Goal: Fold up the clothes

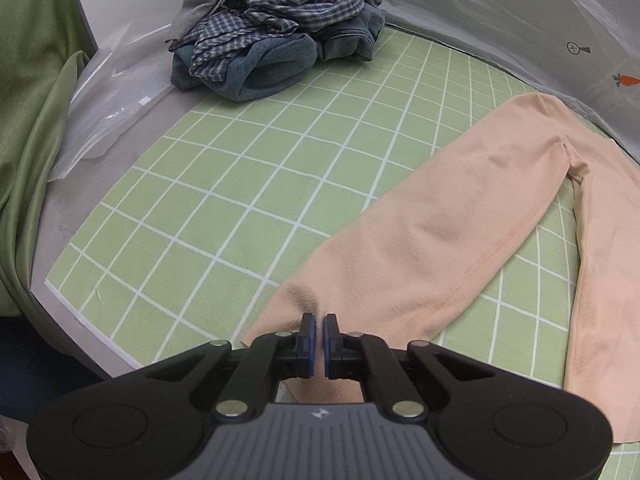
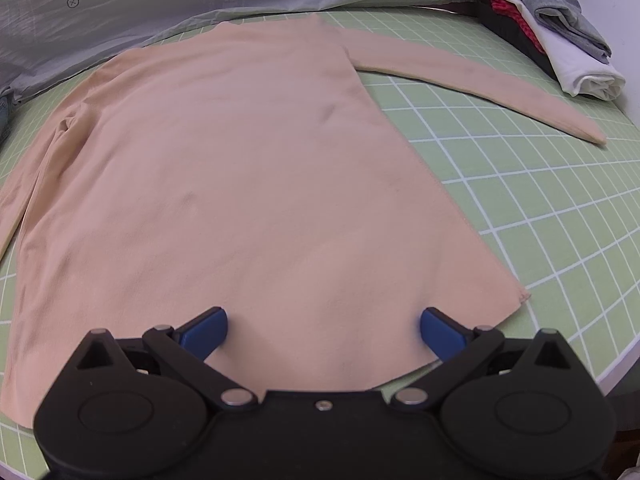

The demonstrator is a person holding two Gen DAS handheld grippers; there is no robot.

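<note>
The peach shirt (image 2: 240,160) was soft, matt, faintly fleecy cloth. The green grid mat (image 1: 224,184) looked smooth and matt. The left claw (image 1: 319,330) and right claw (image 2: 323,334) were matt black plastic with blue pads and shiny metal pins. The plastic bag (image 1: 108,112) looked thin, glossy and crinkled.

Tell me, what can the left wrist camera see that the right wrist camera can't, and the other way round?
Only the left wrist view shows the heap of unfolded clothes, a clear plastic bag, and the left gripper shut on the sleeve cuff. Only the right wrist view shows the folded stack, the other sleeve stretched out, and the right gripper open over the hem. Both show the peach long-sleeved shirt on the green grid mat.
</note>
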